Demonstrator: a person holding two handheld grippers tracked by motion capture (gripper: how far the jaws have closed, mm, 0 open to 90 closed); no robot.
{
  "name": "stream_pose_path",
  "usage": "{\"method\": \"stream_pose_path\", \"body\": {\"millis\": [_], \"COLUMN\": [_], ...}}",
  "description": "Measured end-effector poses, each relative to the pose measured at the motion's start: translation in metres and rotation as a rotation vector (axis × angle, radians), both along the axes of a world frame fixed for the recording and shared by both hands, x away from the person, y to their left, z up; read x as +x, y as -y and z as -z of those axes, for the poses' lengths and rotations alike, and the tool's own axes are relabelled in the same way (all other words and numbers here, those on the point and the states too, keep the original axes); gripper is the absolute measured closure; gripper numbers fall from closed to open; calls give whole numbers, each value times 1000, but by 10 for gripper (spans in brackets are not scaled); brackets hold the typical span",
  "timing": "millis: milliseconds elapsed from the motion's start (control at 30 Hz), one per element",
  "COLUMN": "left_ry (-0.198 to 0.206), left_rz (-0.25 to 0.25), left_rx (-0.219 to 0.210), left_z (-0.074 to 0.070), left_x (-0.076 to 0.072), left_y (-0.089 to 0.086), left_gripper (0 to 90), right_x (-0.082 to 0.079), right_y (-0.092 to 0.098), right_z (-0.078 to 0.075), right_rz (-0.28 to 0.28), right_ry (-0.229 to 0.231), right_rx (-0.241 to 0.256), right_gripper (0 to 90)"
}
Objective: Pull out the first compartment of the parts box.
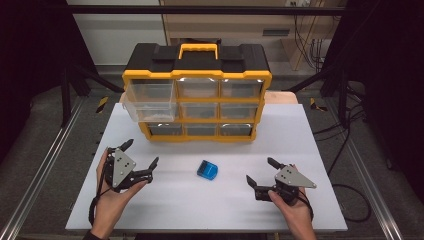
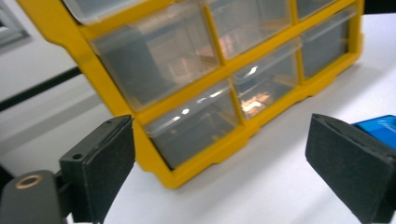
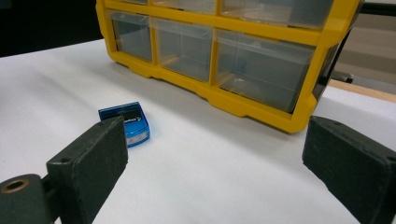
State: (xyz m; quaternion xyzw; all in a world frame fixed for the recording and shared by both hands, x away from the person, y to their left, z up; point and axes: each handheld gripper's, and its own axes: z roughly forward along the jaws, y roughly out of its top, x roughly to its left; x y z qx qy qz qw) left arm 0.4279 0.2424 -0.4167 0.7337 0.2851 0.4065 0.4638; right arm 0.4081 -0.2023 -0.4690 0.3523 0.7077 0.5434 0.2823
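Blue box point(image 1: 207, 170) sits alone before the yellow organizer point(image 1: 197, 95) — left tool point(image 1: 141, 161) and right tool point(image 1: 261, 172) flank it, both spread wide, gripping nothing.

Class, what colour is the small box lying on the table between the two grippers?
Blue. The small box shows best in the right gripper view.

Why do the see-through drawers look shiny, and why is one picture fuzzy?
High view: bright glare streaks across the drawer box fronts. Left gripper view: the drawer box is softly blurred, with small glints on it. Right gripper view: sharper, with the blue case casting a faint shadow.
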Motion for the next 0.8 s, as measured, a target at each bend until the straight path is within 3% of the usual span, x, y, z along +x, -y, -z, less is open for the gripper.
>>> {"method": "stream_pose_path", "body": {"millis": [67, 100, 167, 333, 633, 800], "left_ry": [-6, -24, -42, -47, -47, -58], "left_rz": [8, 31, 48, 87, 111, 105], "left_rx": [-12, -67, -86, -88, -102, -137], "left_z": [3, 11, 19, 27, 33, 33], "left_x": [1, 1, 2, -2, -3, -1], "left_y": [0, -1, 0, 3, -3, -12], "left_gripper": [65, 63, 50, 39, 30, 30], "right_x": [0, 0, 1, -1, 4, 13], "right_y": [-2, -3, -3, -7, -27, -46], "right_z": [0, 0, -2, -6, -17, -24], "right_rz": [-1, -1, -1, -12, -51, -70], "right_ry": [-17, -34, -53, -75, -115, -179], "right_rx": [-20, -36, -30, -23, -71, -172], "right_gripper": [72, 72, 72, 60, 57, 61]}}
